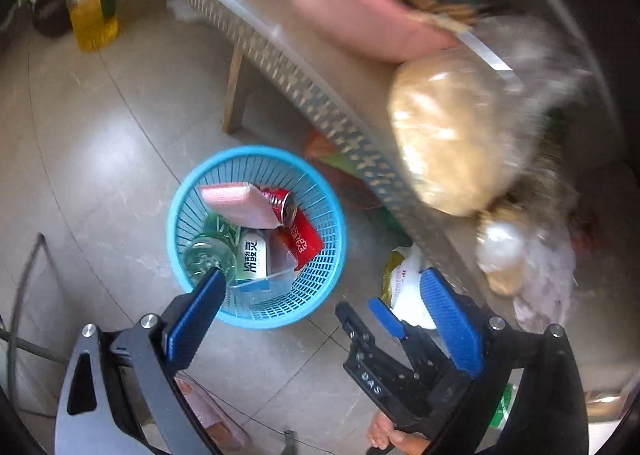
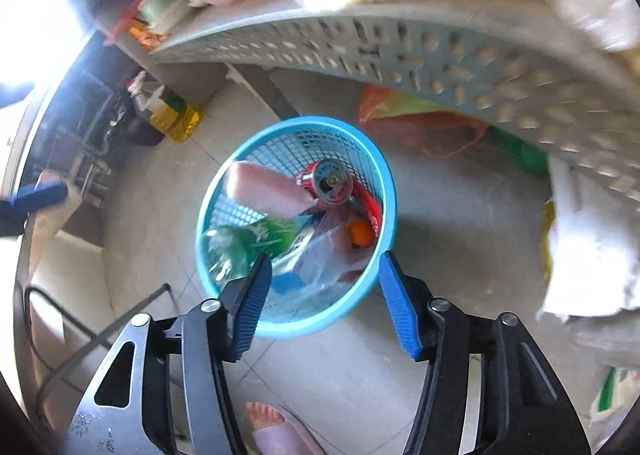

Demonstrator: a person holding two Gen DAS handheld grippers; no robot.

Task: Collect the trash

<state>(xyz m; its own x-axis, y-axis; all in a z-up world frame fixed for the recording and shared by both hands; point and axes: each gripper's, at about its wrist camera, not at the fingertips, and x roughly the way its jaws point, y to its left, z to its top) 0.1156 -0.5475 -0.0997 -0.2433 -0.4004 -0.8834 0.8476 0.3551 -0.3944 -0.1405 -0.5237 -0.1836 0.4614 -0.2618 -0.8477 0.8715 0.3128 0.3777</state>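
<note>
Blue plastic mesh basket (image 2: 384,191), glossy tiled floor (image 1: 100,143)

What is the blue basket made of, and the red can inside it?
The blue basket looks like glossy moulded plastic: its wall is a grid of thin slats and its smooth rim shines. The red can looks like thin painted metal, with a bare silvery top and a pull-tab opening. I'm judging by looks only.
</note>
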